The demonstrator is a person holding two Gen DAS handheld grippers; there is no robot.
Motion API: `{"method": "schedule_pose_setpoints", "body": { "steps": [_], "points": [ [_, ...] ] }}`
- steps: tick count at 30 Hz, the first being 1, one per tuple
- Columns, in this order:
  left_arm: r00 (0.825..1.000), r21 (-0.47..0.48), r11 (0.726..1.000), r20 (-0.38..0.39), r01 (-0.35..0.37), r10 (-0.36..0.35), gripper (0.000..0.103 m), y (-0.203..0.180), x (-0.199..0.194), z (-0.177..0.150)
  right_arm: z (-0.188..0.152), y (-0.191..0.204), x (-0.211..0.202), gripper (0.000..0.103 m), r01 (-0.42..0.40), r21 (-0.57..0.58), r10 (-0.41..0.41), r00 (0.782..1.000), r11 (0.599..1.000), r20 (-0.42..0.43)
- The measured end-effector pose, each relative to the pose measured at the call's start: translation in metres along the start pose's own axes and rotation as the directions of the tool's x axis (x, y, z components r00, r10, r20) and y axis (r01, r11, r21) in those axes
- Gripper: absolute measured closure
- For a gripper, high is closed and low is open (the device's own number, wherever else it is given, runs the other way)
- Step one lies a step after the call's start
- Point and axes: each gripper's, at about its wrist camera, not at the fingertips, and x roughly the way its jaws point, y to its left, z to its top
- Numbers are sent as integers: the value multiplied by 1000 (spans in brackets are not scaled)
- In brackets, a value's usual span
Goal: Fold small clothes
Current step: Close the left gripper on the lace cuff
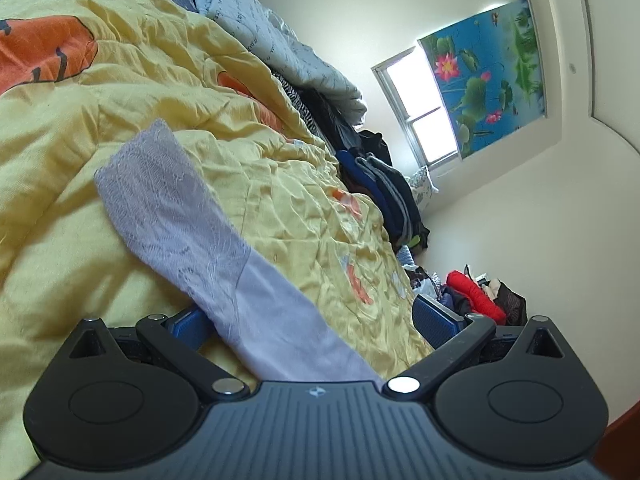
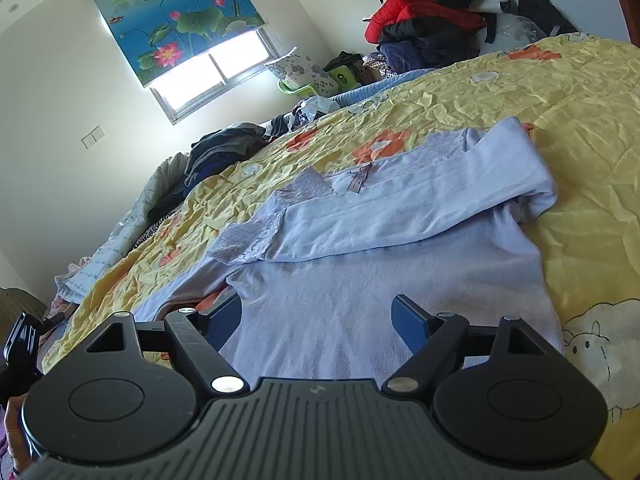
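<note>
A lavender long-sleeved top (image 2: 400,280) lies flat on the yellow quilt (image 2: 580,160). One sleeve (image 2: 400,208) is folded across its chest, with the lace cuff (image 2: 248,240) at the left. My right gripper (image 2: 318,320) hovers open over the lower body of the top, blue pads wide apart. In the left wrist view the other sleeve (image 1: 180,220) stretches away over the quilt (image 1: 160,80), lace cuff farthest. My left gripper (image 1: 312,324) is open, and the sleeve runs loosely between its fingers without being pinched.
Dark clothes are piled along the far side of the bed (image 1: 384,192) (image 2: 228,144). A red jacket heap (image 2: 416,12) sits beyond the bed's corner. A pale grey-blue quilt (image 1: 280,40) is bunched at the head. A black device (image 2: 22,340) shows at the left edge.
</note>
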Motion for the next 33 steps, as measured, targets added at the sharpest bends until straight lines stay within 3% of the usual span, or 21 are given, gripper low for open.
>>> {"method": "schedule_pose_setpoints", "body": {
  "steps": [6,7,8,10,12,15,18,20,25,28,33],
  "points": [
    [998,-2,998,24,-64,64,1,-5,14,7,-1,1,0,22,4,1,-4,1000,1000,-3],
    [997,3,997,22,-74,74,7,-6,16,7,-2,1,1,21,3,2,-3,1000,1000,-5],
    [996,8,996,12,-93,93,14,-6,18,7,-2,1,1,21,3,4,-3,1000,1000,-7],
    [992,4,993,-45,-118,118,62,-1,27,7,0,2,1,21,2,3,-2,1000,1000,-9],
    [989,-21,991,-69,-134,132,83,9,30,5,0,2,1,19,1,-3,-1,1000,1000,-8],
    [986,4,989,-66,-151,150,95,12,28,3,1,1,1,17,-2,-8,2,1000,1000,-10],
    [981,122,975,-37,-186,191,95,-2,25,-3,0,1,1,17,-2,-3,2,1000,1000,-12],
    [976,235,948,5,-213,218,96,-20,22,-10,-1,2,0,17,2,-8,-3,1000,1000,-9],
    [971,483,842,99,-239,219,95,-70,16,-35,-1,4,-5,17,60,-68,-59,998,996,19],
    [972,582,779,123,-233,198,95,-96,15,-53,-3,5,-5,15,118,-127,-115,993,985,30],
    [979,667,717,121,-203,165,95,-126,23,-75,-5,-3,-6,14,125,-114,-123,992,986,18]
  ]
}}
